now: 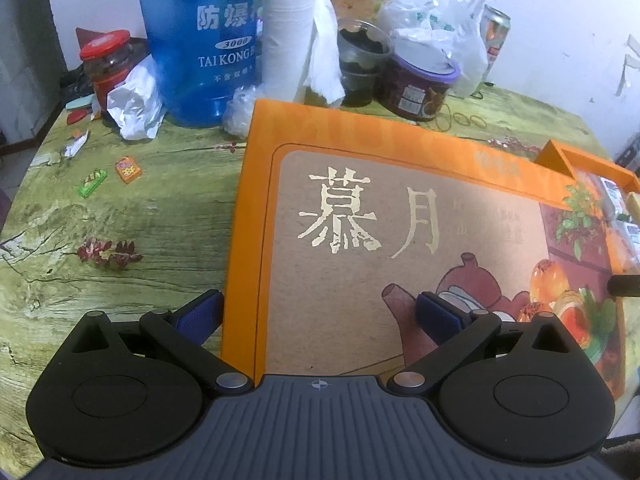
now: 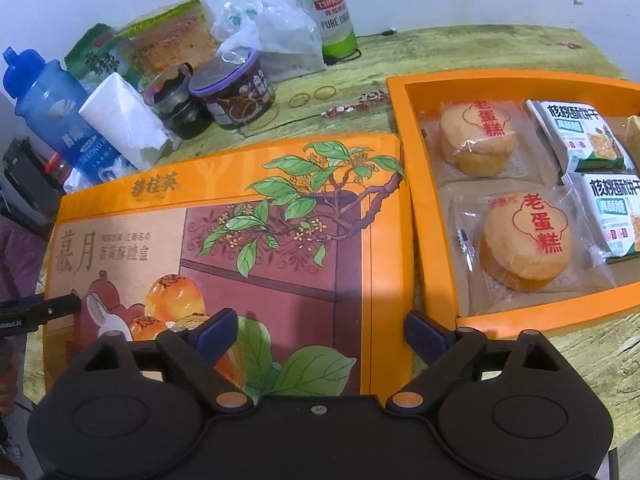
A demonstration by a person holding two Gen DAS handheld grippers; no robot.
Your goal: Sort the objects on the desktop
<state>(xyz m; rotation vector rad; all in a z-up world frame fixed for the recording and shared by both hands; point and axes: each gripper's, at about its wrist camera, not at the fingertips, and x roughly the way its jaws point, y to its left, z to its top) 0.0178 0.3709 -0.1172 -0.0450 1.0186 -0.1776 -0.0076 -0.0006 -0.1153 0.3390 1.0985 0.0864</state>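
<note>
An orange gift-box lid printed with gold characters and a teapot lies flat on the wood-pattern table. My left gripper is open and straddles the lid's near left edge: one finger is outside the edge, the other over the print. In the right wrist view the same lid lies beside the open orange box, which holds wrapped cakes and biscuit packs. My right gripper is open over the lid's near right corner, and its right finger sits in the gap between lid and box. Nothing is between the pads of either gripper.
Along the back stand a blue water bottle, a tissue roll, a red-lidded jar, a purple-lidded tub, plastic bags and a beer can. Small candies and rubber bands lie on the table.
</note>
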